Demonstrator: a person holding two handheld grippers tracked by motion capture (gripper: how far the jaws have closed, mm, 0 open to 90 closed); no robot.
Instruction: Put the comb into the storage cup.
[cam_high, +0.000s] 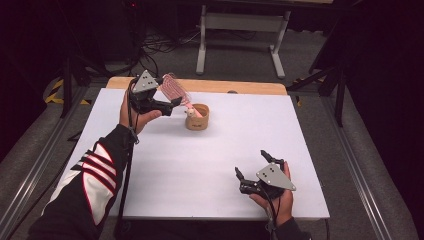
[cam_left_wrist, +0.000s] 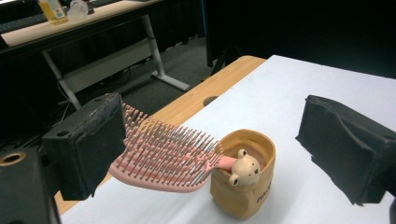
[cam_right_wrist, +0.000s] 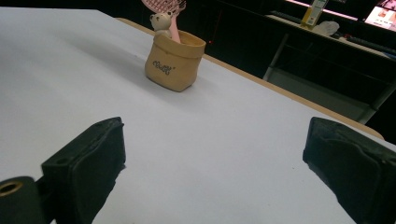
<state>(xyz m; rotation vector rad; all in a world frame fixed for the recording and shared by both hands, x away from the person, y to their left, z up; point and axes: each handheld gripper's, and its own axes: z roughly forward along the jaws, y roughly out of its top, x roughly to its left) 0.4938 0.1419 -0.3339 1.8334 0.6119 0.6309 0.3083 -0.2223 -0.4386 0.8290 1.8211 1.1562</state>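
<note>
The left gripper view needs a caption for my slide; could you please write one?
Open left tongs frame a pink hairbrush leaning handle-down in a tan bear-faced cup on the white table.

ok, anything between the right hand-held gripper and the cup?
Nothing. High view shows bare white table between the right hand-held gripper and the cup.

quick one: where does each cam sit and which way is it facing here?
High view: fixed above the person's side, looking forward and down on the white table; both forearms, the left tool and the right tool show.
Left gripper view: rides the left tool, looking between its open jaws at the pink hairbrush standing handle-down in the tan pouch.
Right gripper view: rides the right tool low over the table, facing the pouch farther off, jaws open.
Shared: all three show the brush and pouch.
</note>
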